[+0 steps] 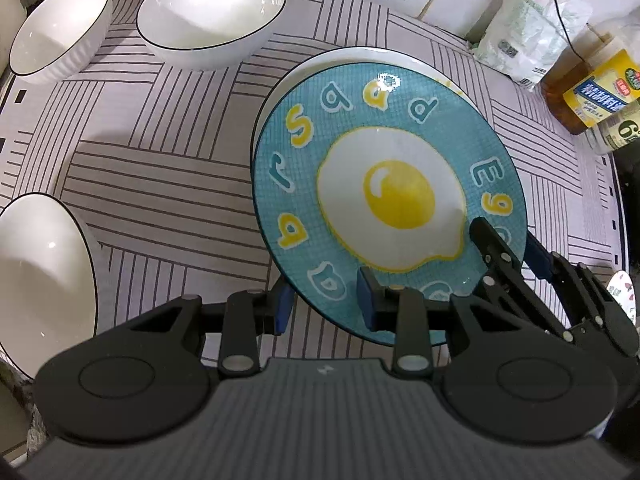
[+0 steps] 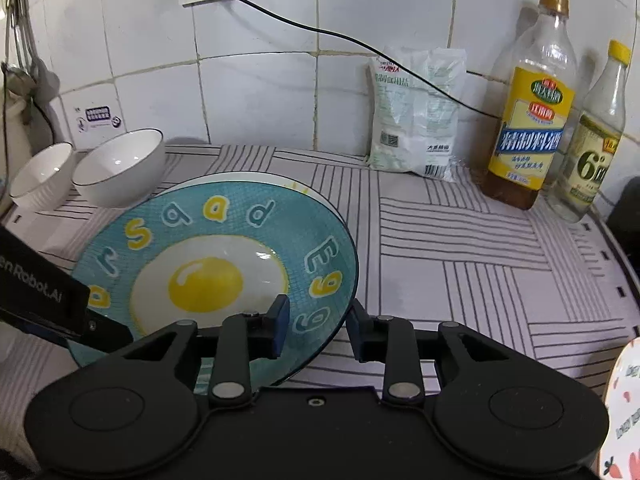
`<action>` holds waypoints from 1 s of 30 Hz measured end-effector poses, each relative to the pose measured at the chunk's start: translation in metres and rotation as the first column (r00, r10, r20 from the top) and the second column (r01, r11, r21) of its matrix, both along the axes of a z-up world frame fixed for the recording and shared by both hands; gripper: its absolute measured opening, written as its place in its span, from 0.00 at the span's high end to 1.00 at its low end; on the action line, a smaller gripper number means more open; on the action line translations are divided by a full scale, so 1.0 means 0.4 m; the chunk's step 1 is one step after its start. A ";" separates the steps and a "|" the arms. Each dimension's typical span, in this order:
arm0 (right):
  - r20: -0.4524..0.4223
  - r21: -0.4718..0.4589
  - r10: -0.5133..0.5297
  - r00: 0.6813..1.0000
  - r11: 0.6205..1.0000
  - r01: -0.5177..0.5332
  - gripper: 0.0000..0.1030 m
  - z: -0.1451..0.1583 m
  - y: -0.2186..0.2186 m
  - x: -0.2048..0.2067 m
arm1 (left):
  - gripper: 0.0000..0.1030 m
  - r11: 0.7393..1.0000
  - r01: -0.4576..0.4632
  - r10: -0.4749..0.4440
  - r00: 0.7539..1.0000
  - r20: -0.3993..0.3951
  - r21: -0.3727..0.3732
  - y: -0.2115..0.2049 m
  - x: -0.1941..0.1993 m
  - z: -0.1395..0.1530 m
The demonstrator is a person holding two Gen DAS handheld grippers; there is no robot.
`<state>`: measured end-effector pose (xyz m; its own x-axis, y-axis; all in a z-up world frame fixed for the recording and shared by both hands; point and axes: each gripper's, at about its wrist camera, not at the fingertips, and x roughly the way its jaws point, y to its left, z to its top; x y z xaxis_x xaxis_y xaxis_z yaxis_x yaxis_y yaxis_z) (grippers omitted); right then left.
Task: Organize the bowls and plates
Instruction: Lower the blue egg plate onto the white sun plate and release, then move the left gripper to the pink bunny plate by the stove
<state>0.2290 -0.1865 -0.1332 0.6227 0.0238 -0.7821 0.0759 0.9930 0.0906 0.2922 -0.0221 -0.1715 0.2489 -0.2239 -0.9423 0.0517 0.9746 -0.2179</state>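
A teal plate (image 1: 384, 184) printed with a fried egg and letters lies tilted over a white plate (image 1: 352, 55), whose rim shows behind it. My left gripper (image 1: 326, 306) is shut on the teal plate's near rim, one pad under the edge and one on top. My right gripper (image 1: 508, 244) straddles the rim further right. In the right wrist view the teal plate (image 2: 208, 264) passes between the right gripper's (image 2: 318, 328) parted pads, which stand open and clear of it. The white plate (image 2: 240, 176) peeks out behind.
Three white bowls sit on the striped mat (image 1: 160, 160): two at the back left (image 1: 60, 28) (image 1: 212, 16) and one at the near left (image 1: 40, 280). A bag (image 2: 416, 120) and two bottles (image 2: 528, 120) (image 2: 596, 148) line the tiled wall. A patterned plate's edge (image 2: 624, 408) shows at the lower right.
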 end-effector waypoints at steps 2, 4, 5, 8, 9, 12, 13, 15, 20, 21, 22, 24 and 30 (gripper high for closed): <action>0.001 -0.020 -0.004 1.000 1.000 0.004 0.65 -0.001 0.006 0.004 | 0.69 1.000 -0.002 0.002 1.000 -0.002 0.005 0.001 0.004 -0.005; -0.003 -0.029 -0.013 1.000 1.000 0.012 0.65 -0.003 0.008 0.011 | 0.69 1.000 -0.003 0.003 1.000 -0.008 0.007 0.003 0.007 -0.012; -0.003 -0.041 -0.013 1.000 0.999 0.012 0.65 -0.004 0.012 0.015 | 0.69 1.000 -0.001 0.001 1.000 -0.010 0.010 0.002 0.008 -0.016; 0.007 -0.087 -0.006 1.000 0.996 0.007 0.65 -0.012 0.028 0.023 | 0.69 1.000 0.013 -0.013 1.000 -0.009 0.019 -0.003 0.007 -0.023; 0.007 -0.099 -0.005 1.000 0.995 0.005 0.65 -0.016 0.031 0.025 | 0.69 1.000 0.017 -0.016 1.000 -0.008 0.025 -0.004 0.006 -0.025; 0.015 -0.165 0.023 1.000 0.986 -0.021 0.65 -0.023 0.049 0.029 | 0.69 1.000 0.014 -0.014 1.000 -0.006 0.021 0.000 0.005 -0.029; 0.020 -0.174 0.024 1.000 0.984 -0.020 0.65 -0.025 0.052 0.028 | 0.69 1.000 0.014 -0.014 1.000 -0.002 0.019 0.001 0.003 -0.028; 0.025 -0.155 0.014 1.000 0.988 -0.009 0.65 -0.024 0.045 0.025 | 0.70 1.000 0.017 -0.017 1.000 0.011 0.021 0.001 -0.005 -0.024; 0.047 -0.072 0.017 0.999 0.997 -0.013 0.65 0.004 0.013 -0.002 | 0.71 0.997 0.059 -0.062 0.996 0.066 0.054 -0.015 -0.056 0.026; 0.053 -0.049 0.014 0.998 0.999 -0.012 0.64 0.017 0.002 -0.015 | 0.71 0.996 0.069 -0.074 0.994 0.079 0.060 -0.018 -0.068 0.038; 0.056 -0.022 0.015 0.998 1.000 -0.014 0.59 0.030 -0.008 -0.027 | 0.69 0.994 0.083 -0.089 0.991 0.097 0.067 -0.024 -0.085 0.053; 0.068 0.028 0.029 0.997 0.999 -0.031 0.52 0.057 -0.030 -0.053 | 0.68 0.991 0.102 -0.112 0.985 0.132 0.081 -0.032 -0.117 0.081; 0.109 0.048 0.021 0.994 0.998 -0.026 0.35 0.152 -0.094 -0.151 | 0.60 0.979 0.175 -0.193 0.961 0.196 0.102 -0.061 -0.196 0.155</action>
